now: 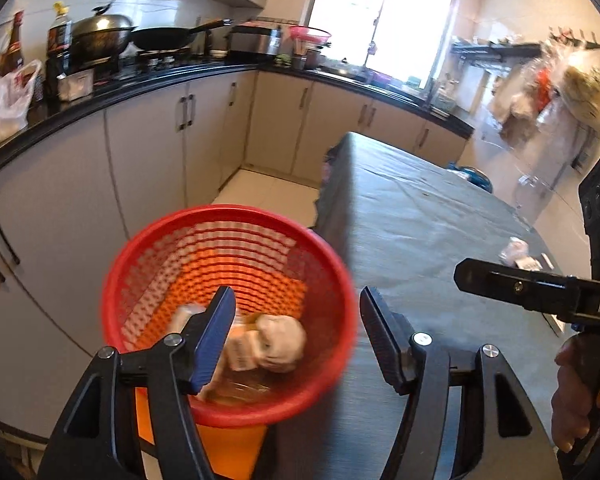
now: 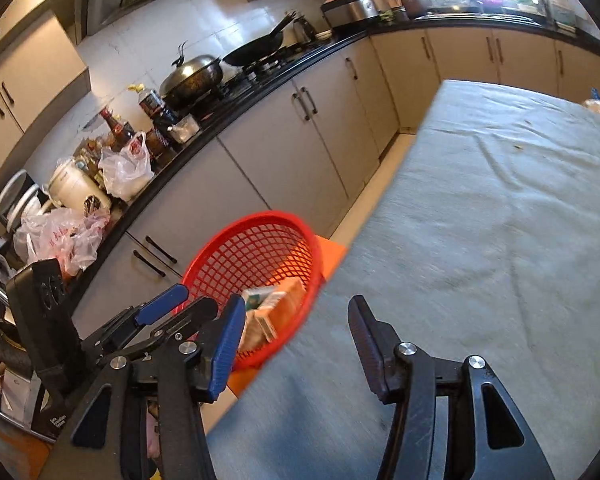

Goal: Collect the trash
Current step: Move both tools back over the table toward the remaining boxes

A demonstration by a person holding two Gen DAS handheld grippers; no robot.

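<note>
A red mesh basket (image 1: 140,264) stands on an orange stool beside the table; it also shows in the right wrist view (image 2: 260,224). In it lie crumpled white paper (image 1: 280,340) and small cartons (image 2: 268,300). My left gripper (image 1: 296,308) is open and empty, hovering over the basket's right rim. My right gripper (image 2: 296,316) is open and empty above the table's left edge, next to the basket. In the left wrist view the right gripper's finger (image 1: 512,284) reaches in from the right. A scrap of trash (image 1: 518,254) lies on the table's right side.
The table (image 1: 420,240) wears a grey cloth (image 2: 500,220). An L-shaped black counter (image 1: 140,80) carries woks, bottles and plastic bags (image 2: 128,168). Beige cabinets (image 2: 280,160) line the narrow floor strip. A window (image 1: 384,12) is at the back.
</note>
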